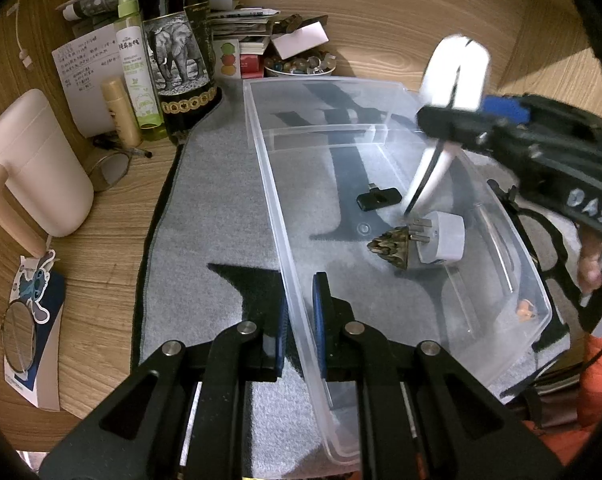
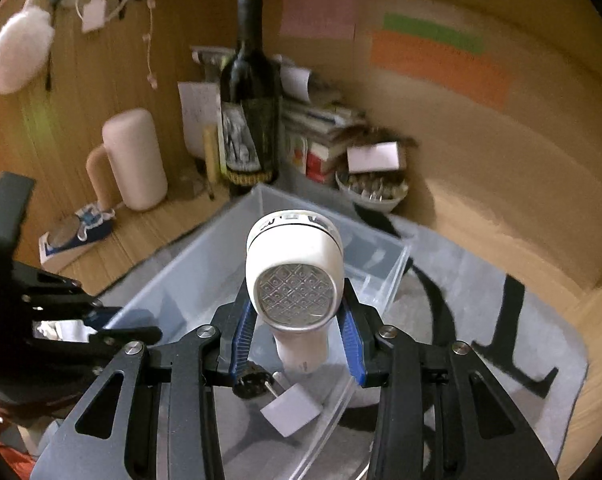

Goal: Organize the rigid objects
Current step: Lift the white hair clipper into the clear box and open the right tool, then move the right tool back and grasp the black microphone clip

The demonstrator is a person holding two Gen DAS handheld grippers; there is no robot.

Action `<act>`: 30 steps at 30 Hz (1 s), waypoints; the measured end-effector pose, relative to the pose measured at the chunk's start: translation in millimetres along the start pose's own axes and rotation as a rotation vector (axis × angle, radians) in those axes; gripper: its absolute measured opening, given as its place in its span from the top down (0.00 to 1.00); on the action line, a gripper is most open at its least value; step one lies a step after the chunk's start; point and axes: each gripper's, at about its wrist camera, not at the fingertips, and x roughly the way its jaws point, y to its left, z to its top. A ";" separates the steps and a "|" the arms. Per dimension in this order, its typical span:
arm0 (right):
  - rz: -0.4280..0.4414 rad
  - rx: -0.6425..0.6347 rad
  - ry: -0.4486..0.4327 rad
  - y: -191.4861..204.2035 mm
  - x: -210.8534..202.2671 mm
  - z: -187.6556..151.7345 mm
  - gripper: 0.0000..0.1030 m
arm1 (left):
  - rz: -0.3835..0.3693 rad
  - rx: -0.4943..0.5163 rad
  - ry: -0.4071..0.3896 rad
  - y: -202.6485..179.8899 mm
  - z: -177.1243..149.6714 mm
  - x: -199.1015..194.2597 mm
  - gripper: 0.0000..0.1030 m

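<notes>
2 grippers work over a clear plastic bin (image 1: 285, 184) on a grey mat. The right gripper (image 2: 299, 342) has its jaws closed on a white lint shaver (image 2: 295, 276), gripped at the handle, its foil head up and its long axis running steeply down into the bin. Directly below the handle lie a white plug adapter (image 1: 441, 242) and a small bronze ornament (image 1: 391, 248). The left gripper (image 1: 301, 332) has its jaws pinched narrow on the bin's near wall, steadying it.
</notes>
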 end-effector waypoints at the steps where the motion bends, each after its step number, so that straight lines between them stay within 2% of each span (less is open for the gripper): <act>1: 0.004 -0.001 -0.004 -0.2 0.8 -0.5 0.65 | 0.001 0.001 0.000 -0.5 0.2 0.1 0.88; 5: 0.021 -0.018 0.008 3.3 6.2 3.3 0.65 | 0.001 0.000 0.000 -1.2 0.1 -0.2 0.88; 15: 0.054 -0.016 0.148 4.9 41.0 -4.6 0.65 | -0.003 -0.002 0.000 -0.9 0.0 0.1 0.88; 23: 0.053 -0.011 0.124 2.0 29.1 -3.1 0.65 | -0.006 -0.004 0.003 0.9 0.1 1.1 0.88; 25: 0.052 -0.006 0.112 0.9 25.1 -3.2 0.63 | -0.007 -0.005 0.003 0.6 0.1 1.0 0.88; 27: 0.046 0.000 0.095 -0.4 18.9 -3.5 0.52 | -0.006 -0.004 0.002 0.5 0.1 1.0 0.88; 30: 0.022 0.002 0.067 -2.1 7.7 -3.5 0.45 | -0.006 -0.004 0.003 0.6 0.2 1.0 0.88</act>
